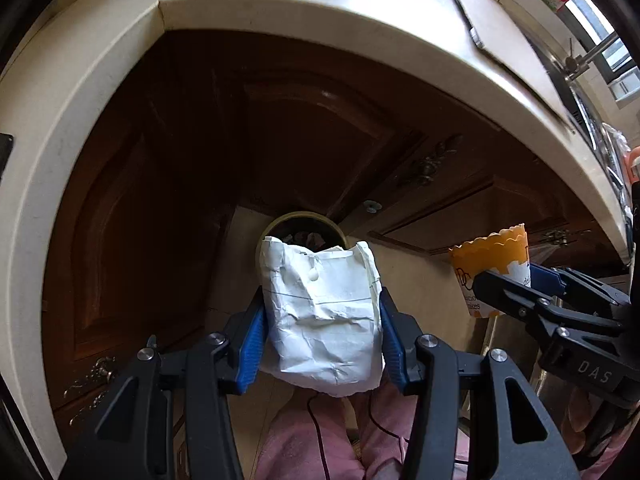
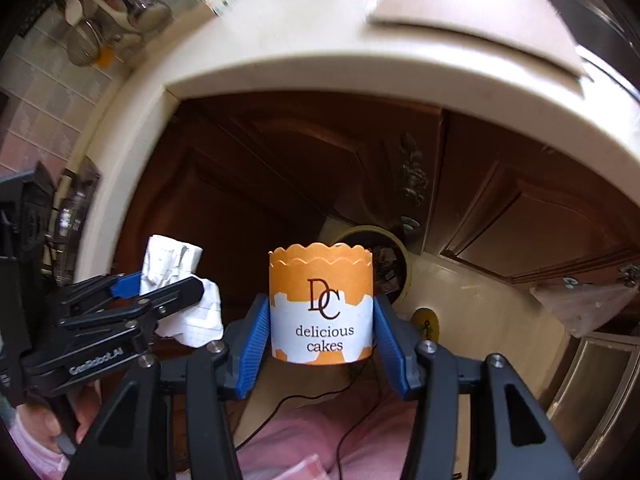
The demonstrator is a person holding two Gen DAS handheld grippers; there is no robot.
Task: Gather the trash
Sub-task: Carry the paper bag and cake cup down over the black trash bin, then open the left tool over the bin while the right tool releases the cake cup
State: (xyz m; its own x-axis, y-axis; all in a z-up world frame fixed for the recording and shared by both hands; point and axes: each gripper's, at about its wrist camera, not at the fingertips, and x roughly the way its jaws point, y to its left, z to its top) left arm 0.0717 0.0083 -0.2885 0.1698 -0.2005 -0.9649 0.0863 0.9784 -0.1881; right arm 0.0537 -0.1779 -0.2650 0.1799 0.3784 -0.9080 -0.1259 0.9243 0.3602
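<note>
With both pieces of rubbish pinched at their sides so the open bin on the floor below stays in sight: left gripper clamped on the crumpled white paper, blue fingers flat against its flanks; right gripper closed around the orange-and-white "delicious cakes" paper cup, upright, fingers hugging its wall. Both loads carried side by side in front of the dark wooden cabinet doors, beneath the cream table edge, probably for a drop into that bin.

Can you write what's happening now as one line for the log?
left hand-held gripper: shut on crumpled white paper | right hand-held gripper: shut on orange-and-white paper cake cup | round bin: below on floor
</note>
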